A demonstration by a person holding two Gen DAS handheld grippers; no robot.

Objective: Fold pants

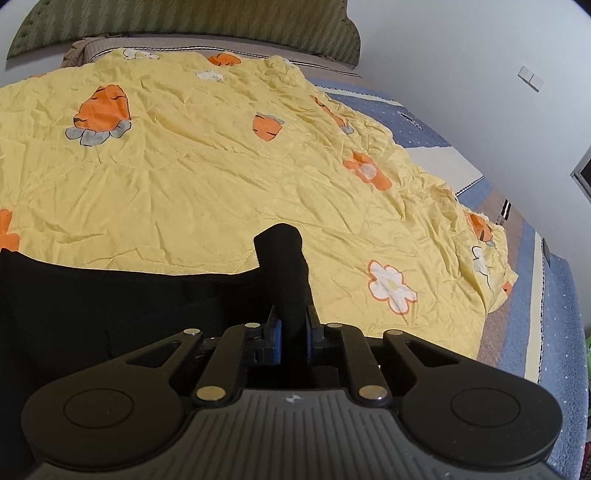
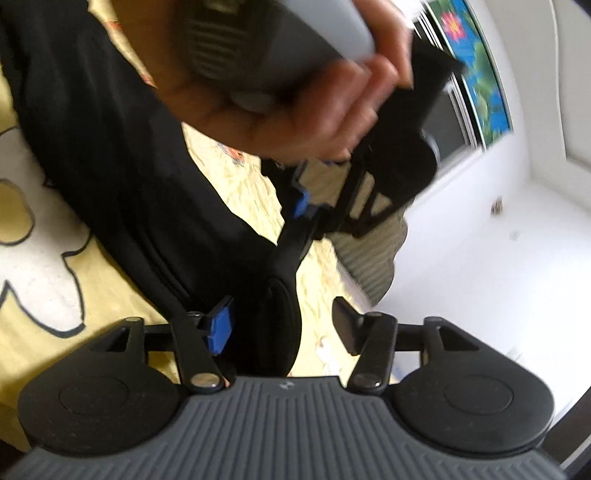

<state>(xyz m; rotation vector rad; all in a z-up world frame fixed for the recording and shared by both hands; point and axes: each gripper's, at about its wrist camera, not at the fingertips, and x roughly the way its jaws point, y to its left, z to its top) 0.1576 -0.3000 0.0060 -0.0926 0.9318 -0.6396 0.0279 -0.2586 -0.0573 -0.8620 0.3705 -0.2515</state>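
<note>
The black pants (image 1: 110, 306) lie on a yellow flowered sheet (image 1: 207, 177) on the bed, spread to the lower left in the left wrist view. My left gripper (image 1: 294, 325) is shut on a bunched corner of the pants, which sticks up between the blue pads. In the right wrist view the pants (image 2: 110, 155) run diagonally from the upper left down to my right gripper (image 2: 282, 325). Its jaws stand apart with a fold of the black cloth lying between them. The left gripper (image 2: 314, 206) and the hand (image 2: 295, 110) holding it show blurred above.
A green headboard (image 1: 184, 22) and white wall stand beyond the bed. A blue dotted blanket (image 1: 535, 295) lies along the bed's right side. A window with a flowered curtain (image 2: 476, 62) and white floor show to the right in the right wrist view.
</note>
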